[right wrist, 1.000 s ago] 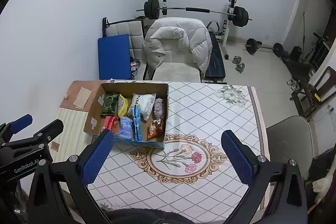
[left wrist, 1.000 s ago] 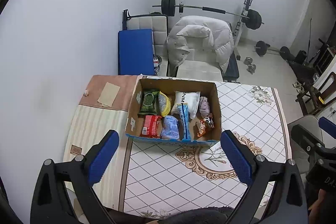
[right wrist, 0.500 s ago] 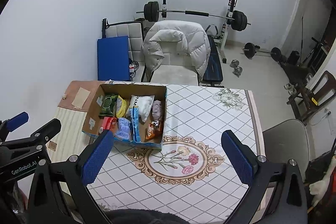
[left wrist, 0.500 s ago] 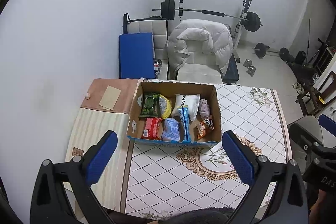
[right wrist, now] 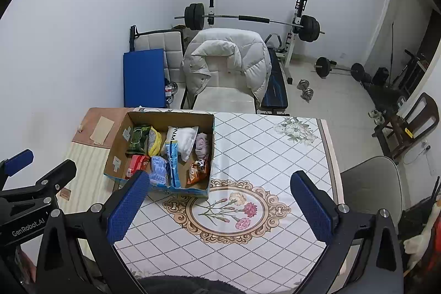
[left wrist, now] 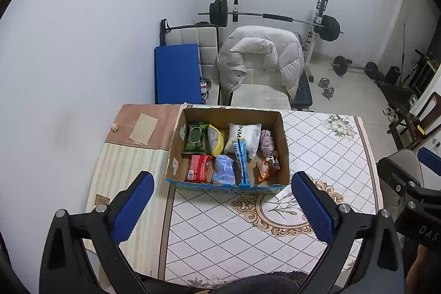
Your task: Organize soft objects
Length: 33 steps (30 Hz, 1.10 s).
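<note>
On desk, far-left: cardboard box [left wrist: 228, 185] packed with soft packets [left wrist: 223, 169], gathered together.
Left gripper [left wrist: 222, 207]: spread wide, empty.
Right gripper [right wrist: 220, 207]: likewise, above desk [right wrist: 275, 156].

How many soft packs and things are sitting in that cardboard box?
8 that show in the cardboard box: back row green pack, yellow sponge, white pillow pack, pink cloth; front row red pack, blue pouch, blue strip, orange packet. More may lie underneath.

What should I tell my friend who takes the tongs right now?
Left tongs: open, holding nothing, held above the table.
Right tongs: open, holding nothing.
All the soft packets sit inside the cardboard box: green pack, white bag, red pack.
This fits either packets just gathered or waiting to be taken out; check before moving anything.
</note>
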Motion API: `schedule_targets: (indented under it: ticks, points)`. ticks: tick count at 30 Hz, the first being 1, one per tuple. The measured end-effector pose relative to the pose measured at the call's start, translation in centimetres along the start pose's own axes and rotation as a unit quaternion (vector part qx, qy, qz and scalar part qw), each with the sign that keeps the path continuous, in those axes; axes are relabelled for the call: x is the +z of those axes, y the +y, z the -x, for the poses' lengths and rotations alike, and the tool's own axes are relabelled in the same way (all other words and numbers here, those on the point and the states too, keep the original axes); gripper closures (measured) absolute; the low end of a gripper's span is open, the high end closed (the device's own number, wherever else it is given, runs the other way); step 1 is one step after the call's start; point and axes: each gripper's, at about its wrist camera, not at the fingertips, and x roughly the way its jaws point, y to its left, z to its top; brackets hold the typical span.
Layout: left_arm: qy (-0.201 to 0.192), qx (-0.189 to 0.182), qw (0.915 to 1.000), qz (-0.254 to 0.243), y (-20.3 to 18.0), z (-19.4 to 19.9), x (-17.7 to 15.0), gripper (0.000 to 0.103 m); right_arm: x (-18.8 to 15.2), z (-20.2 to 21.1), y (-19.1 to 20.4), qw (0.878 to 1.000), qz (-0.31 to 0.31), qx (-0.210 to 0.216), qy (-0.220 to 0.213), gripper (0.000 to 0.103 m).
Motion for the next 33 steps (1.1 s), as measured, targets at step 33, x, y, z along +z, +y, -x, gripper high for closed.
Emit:
schedule_targets:
  ticks: [33]
  points:
    - [0.000,0.001,1.0000,-0.003,1.01,-0.16,0.52,0.001,0.12,-0.23,0.10,1.000,0.002,-0.006,0.001,0.000]
